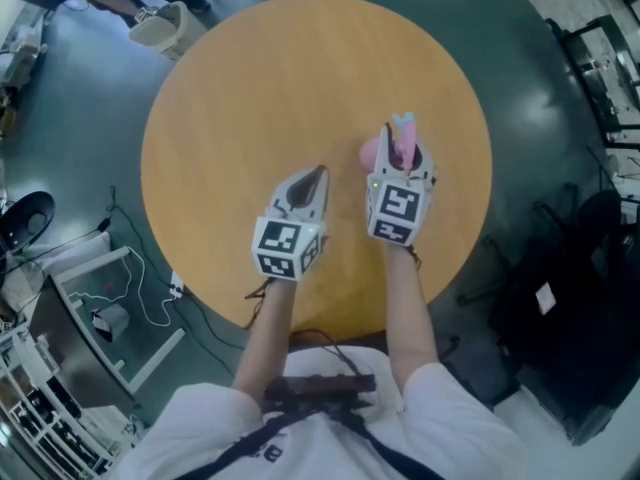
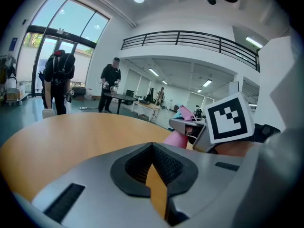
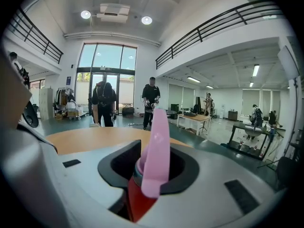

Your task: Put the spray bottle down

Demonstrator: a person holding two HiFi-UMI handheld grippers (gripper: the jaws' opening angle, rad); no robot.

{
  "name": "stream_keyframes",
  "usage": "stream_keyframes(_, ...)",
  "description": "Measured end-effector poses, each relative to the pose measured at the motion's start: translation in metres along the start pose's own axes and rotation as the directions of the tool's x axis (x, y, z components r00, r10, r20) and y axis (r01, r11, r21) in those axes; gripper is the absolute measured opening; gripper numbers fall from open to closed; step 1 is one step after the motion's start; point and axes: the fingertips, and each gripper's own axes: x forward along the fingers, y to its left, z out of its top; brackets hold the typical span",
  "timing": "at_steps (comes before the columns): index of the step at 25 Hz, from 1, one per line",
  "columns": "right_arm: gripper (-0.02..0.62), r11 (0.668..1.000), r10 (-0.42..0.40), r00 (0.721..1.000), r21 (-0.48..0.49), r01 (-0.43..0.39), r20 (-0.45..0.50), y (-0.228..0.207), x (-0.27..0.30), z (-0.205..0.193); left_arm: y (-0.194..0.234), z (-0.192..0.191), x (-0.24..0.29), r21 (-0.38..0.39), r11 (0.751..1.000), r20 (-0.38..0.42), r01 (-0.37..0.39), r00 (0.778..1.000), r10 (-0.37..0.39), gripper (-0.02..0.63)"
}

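Right tool is partly closed and clamped on the spray bottle. In the right gripper view the pink trigger head sticks up between the jaws, with a red part just under it. From the head view the bottle is over the right half of the surface, its pink body poking out to the left of the tool. I can't tell whether the base is actually touching the wood, since the tool and the other arm cover it.

Left tool has its jaws together at the tips with nothing in them, just a thin sliver of wood showing through the slit. It hangs over the surface right beside the right one, a bit nearer the person.

The surface is a round, wood-coloured top, bare apart from what's being held above it. It stands on a dark glossy floor. The room is a big open hall with tall glass doors, and a balcony railing runs along the upper level.

Count: two tools, one spray bottle, one round surface. There are two round ceiling lights in the right gripper view. One person and a second person stand near the doors, plus a few tiny figures further back.
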Motion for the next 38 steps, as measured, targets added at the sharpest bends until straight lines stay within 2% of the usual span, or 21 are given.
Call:
stream_keyframes(15, 0.129, 0.986, 0.002, 0.999, -0.164, 0.003, 0.032, -0.001, 0.072, 0.010, 0.020, -0.011, 0.013, -0.023, 0.999, -0.030, -0.046, 0.999, 0.046, 0.011)
stream_keyframes(24, 0.137, 0.978, 0.020, 0.999, -0.208, -0.011, 0.041, 0.017, 0.075, -0.002, 0.031, -0.022, 0.009, -0.038, 0.997, -0.033, -0.060, 0.998, 0.059, 0.011)
stream_keyframes(32, 0.268, 0.982, 0.061, 0.998, -0.183, -0.054, 0.034, 0.029, 0.070, -0.004, 0.030, -0.021, -0.003, -0.046, 0.998, -0.015, -0.045, 0.999, 0.045, 0.011)
stream_keyframes(38, 0.291, 0.991, 0.022, 0.999, -0.131, -0.017, 0.031, 0.014, 0.058, -0.005, 0.027, -0.020, -0.014, -0.047, 0.998, 0.005, -0.043, 0.999, 0.043, 0.011)
